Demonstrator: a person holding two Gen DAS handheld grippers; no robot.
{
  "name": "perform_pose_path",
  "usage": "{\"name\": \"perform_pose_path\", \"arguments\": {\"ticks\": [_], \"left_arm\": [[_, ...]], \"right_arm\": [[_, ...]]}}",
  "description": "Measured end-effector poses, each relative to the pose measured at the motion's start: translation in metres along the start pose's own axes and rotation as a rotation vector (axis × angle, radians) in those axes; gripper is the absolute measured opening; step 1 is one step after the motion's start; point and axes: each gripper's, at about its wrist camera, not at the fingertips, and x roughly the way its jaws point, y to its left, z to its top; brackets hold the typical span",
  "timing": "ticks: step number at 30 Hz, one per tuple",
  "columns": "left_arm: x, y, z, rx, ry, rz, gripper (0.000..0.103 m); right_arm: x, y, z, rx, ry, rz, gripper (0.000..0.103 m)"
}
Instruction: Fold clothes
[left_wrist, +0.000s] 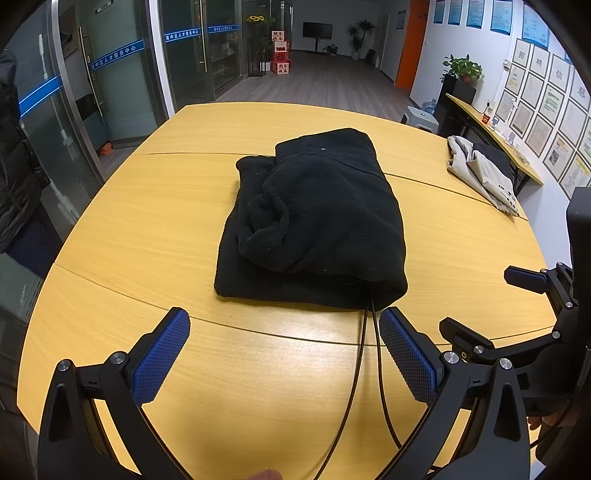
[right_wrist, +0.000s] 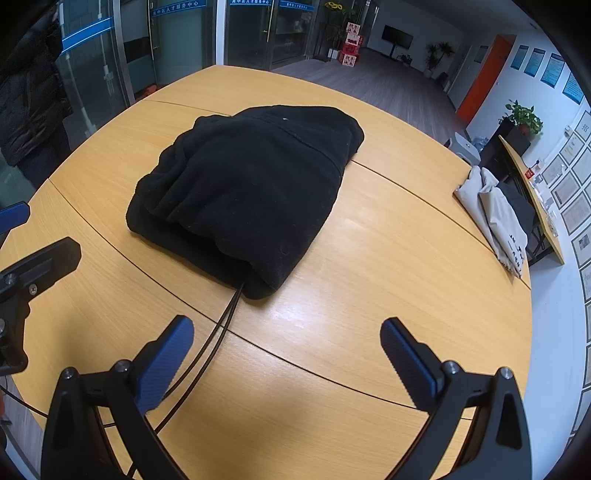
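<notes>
I've got the black fleece garment (left_wrist: 314, 218) folded into a thick bundle in the middle of the wooden table (left_wrist: 147, 229), and both feeds look straight at it. My left wrist feed gives me its left side, where a rumpled, rolled edge (left_wrist: 266, 218) sits on top of the flat bottom layer. My right wrist feed hides that crease and shows a smoother top with a seam band (right_wrist: 314, 144) across the far end. Two thin dark cords (right_wrist: 218, 332) run out from under the near edge toward me; in the left view they pass just beside my right-hand blue pad (left_wrist: 406, 354).

The left gripper (left_wrist: 284, 354) hangs low over the near table edge, its fingers spread wide, nothing between them, well short of the bundle. The right gripper (right_wrist: 288, 358) sits the same way, fingers wide apart and empty above bare wood. Each feed catches the other tool: the right gripper shows at the right edge of the left view (left_wrist: 546, 314), and a black-and-blue piece of the left one pokes in at the left edge of the right view.

Far right on the table lies a grey and black cloth bag (right_wrist: 498, 218), clear of the fleece. A potted plant (left_wrist: 463, 68) stands by the poster wall.
</notes>
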Motion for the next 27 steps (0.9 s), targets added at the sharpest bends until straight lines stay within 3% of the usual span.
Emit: {"name": "perform_pose_path", "arguments": {"ticks": [27], "left_arm": [[0.0029, -0.0013, 0.0025, 0.003, 0.004, 0.008, 0.103]], "right_arm": [[0.0052, -0.0034, 0.0014, 0.005, 0.007, 0.005, 0.103]]}}
